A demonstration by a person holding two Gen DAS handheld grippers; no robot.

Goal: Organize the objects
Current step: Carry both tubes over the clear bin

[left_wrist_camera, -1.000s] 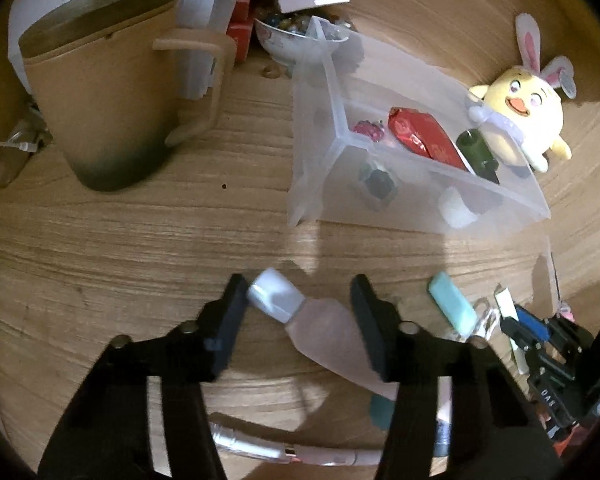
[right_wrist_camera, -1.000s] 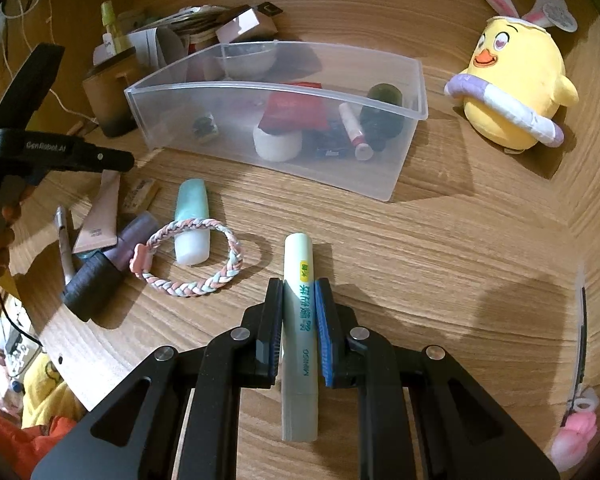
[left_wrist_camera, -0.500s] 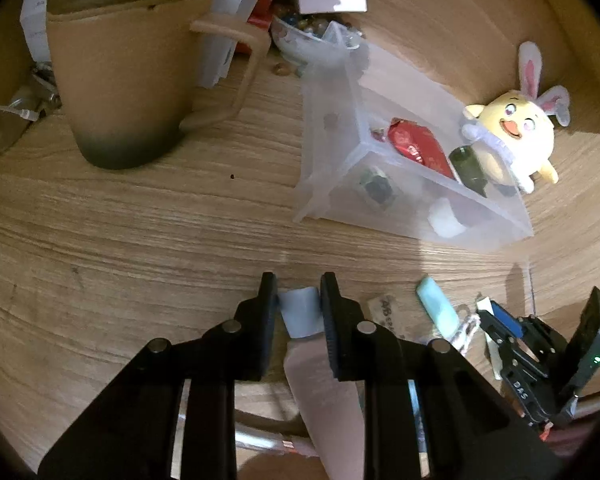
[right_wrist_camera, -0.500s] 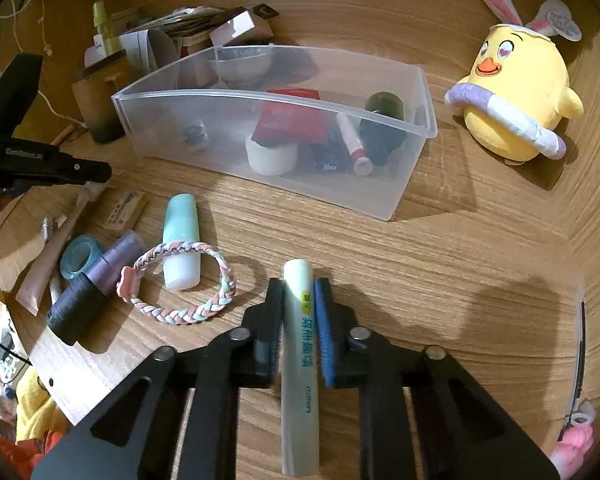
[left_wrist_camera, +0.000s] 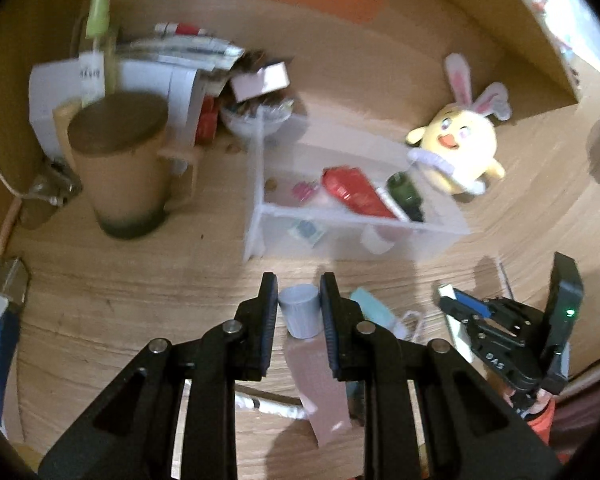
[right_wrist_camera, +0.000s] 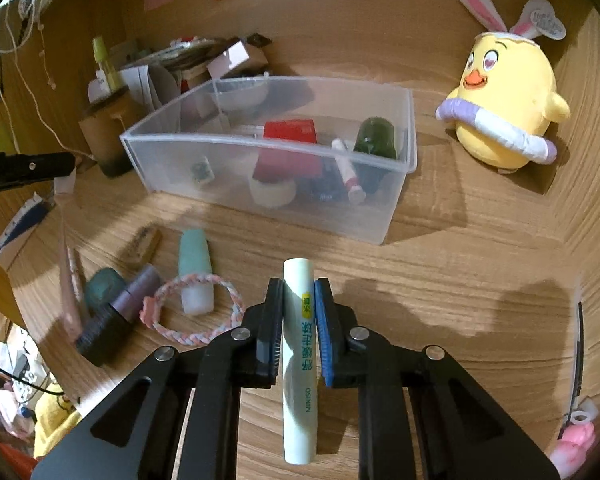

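Fingers of the left gripper [left_wrist_camera: 299,312] are closed on the grey cap of a pink tube [left_wrist_camera: 314,372], held above the wooden table [left_wrist_camera: 140,280]; the clear plastic bin [left_wrist_camera: 352,216] stands beyond it. From the right wrist, the right gripper [right_wrist_camera: 298,320] clamps a pale green Miniso tube [right_wrist_camera: 298,364], with a braided bracelet [right_wrist_camera: 192,312] lying left of it, near the bin [right_wrist_camera: 396,200].

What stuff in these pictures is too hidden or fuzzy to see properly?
- Left wrist view: the bottom of the pink tube, hidden by the left gripper.
- Left wrist view: the pile of papers behind the mug, blurred.
- Right wrist view: the small print on the pale green tube, partly covered by the right gripper.
- Right wrist view: the pink thing, cut off by the edge.
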